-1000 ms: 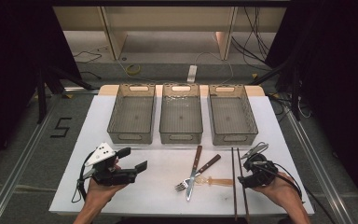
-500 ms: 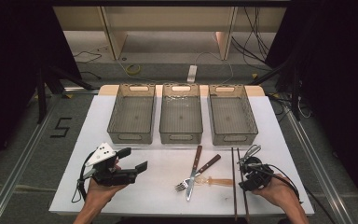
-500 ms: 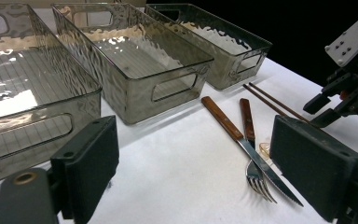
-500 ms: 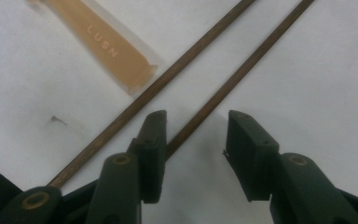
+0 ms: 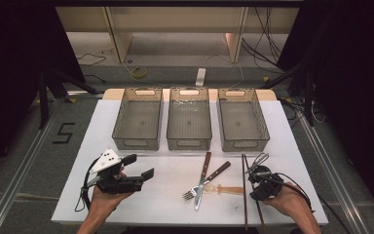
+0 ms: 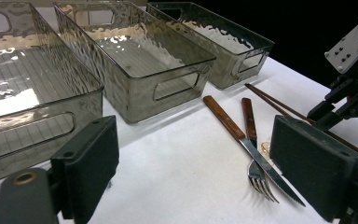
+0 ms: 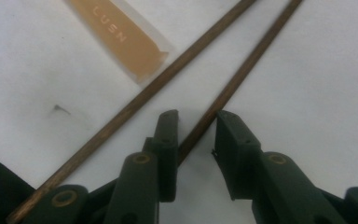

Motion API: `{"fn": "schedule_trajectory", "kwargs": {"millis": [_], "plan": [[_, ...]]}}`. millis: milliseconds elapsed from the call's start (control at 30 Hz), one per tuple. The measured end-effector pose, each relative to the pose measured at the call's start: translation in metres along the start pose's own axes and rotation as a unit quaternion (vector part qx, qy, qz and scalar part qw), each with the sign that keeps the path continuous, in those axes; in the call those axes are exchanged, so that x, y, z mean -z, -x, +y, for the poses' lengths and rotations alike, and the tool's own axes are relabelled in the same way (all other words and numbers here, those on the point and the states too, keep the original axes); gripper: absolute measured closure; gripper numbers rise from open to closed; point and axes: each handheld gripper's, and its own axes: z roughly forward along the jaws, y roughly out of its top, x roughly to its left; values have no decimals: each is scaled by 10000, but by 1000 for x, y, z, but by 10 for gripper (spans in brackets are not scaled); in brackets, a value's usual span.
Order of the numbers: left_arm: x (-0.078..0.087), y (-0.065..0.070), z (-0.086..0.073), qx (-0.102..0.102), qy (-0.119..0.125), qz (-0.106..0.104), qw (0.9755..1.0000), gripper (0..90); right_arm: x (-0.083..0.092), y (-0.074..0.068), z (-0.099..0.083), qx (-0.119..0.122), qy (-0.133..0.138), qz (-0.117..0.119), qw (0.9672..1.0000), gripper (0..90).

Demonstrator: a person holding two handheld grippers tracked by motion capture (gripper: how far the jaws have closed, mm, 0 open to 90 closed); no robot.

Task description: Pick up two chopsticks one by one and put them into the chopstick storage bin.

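Two dark wooden chopsticks (image 5: pixel 245 204) lie side by side at the table's front right. My right gripper (image 5: pixel 259 181) points down over them. In the right gripper view it (image 7: pixel 197 116) straddles one chopstick (image 7: pixel 242 70). Its jaws have just been closing, a gap still shows at the right pad, and the other chopstick (image 7: pixel 168 79) lies outside to the left. My left gripper (image 5: pixel 139 166) rests at the front left, open and empty, jaws (image 6: pixel 200 163) wide apart. A wooden-handled knife (image 5: pixel 202 183) and fork (image 5: pixel 214 178) lie crossed in the middle front.
Three clear grey bins (image 5: pixel 137 143) (image 5: pixel 189 143) (image 5: pixel 245 144) stand in a row at the back of the white table, all empty. A translucent amber utensil handle (image 7: pixel 121 39) lies beside the chopsticks. The right gripper (image 6: pixel 349 93) shows far off in the left gripper view.
The right gripper has shifted slightly left and down onto the chopsticks. The left hand and its gripper have kept still.
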Motion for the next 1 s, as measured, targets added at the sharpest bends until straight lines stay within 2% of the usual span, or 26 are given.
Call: {"fn": "schedule_trajectory", "kwargs": {"millis": [100, 333, 433, 633, 700, 767, 800, 1000], "plan": [[0, 0, 0, -13, -7, 10, 10000, 152, 0, 2, 0, -2, -39, -59, 10000, 736], [0, 0, 0, -10, -4, 9, 10000, 152, -1, 6, 0, -133, -105, 9, 9999, 774], [0, 0, 0, -12, -7, 7, 10000, 153, -1, 9, 0, -199, -88, 8, 9998, 823], [0, 1, 0, -5, -17, 4, 10000, 152, -1, 10, 2, -282, -110, -28, 9995, 836], [0, 0, 0, -6, -15, 6, 10000, 152, -2, 12, 2, -268, -80, -28, 9996, 847], [0, 0, 0, -5, -18, 5, 10000, 152, -1, 12, 2, -317, -88, -132, 9994, 857], [0, 0, 0, -5, -18, 5, 10000, 152, -1, 14, 1, -268, -53, -168, 9995, 859], [0, 0, 0, 22, -22, 11, 10000, 152, 3, 18, -2, -282, 77, -96, 9995, 862]]}}
